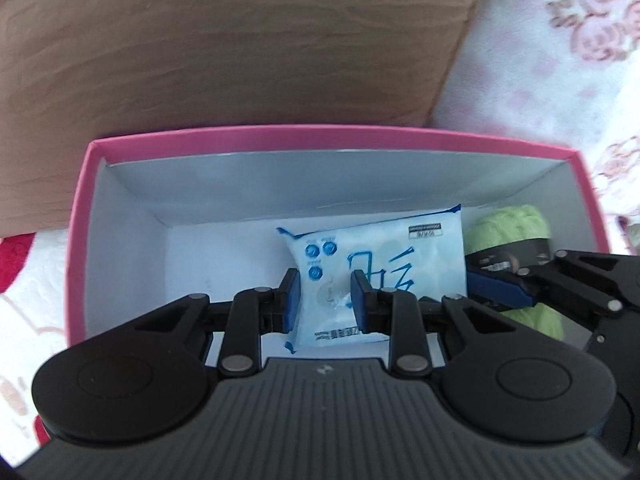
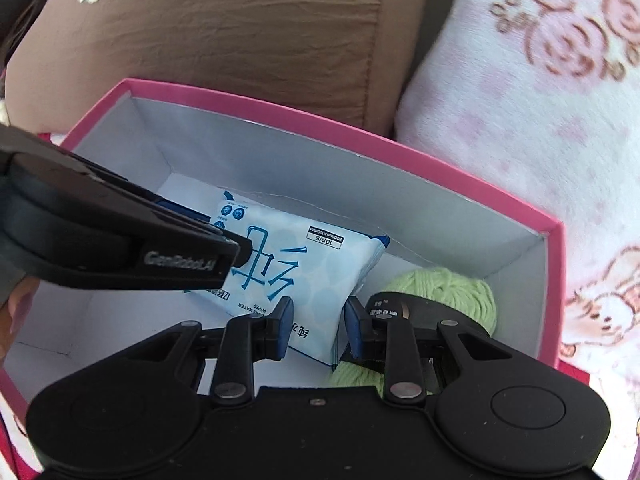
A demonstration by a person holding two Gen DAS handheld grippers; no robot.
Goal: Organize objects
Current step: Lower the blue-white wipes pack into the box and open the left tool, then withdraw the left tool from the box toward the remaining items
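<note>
I see my left gripper [image 1: 325, 294] nearest, black linkage with blue rubber pads, tilted steeply down into the box [image 1: 80, 240]. Its jaws are drawn in as far as they go, and the wipes pack [image 1: 396, 256] shows between the pads; whether they pinch it or hang just above it I cannot tell. My right gripper [image 2: 316, 326] has the same build and the same steep tilt; its jaws are likewise fully drawn in, over the pack's near corner, and contact is again unclear.

The pack is a soft, glossy plastic pillow, pale blue and white with large blue characters. It lies flat on the box floor, right of centre; in the left view its long axis runs from 8 to 2 o'clock.

At 3 o'clock of the pack, touching it, sits a fuzzy lime-green yarn ball [image 2: 452, 292] with a black paper band, in the box's right end.

The box is rigid card, pink outside and matte white inside, rectangular.

Beyond it at 12 o'clock lies a creased brown cushion [image 1: 240, 40]; at 2 o'clock, plush pink rose-print fabric [image 1: 560, 80].
</note>
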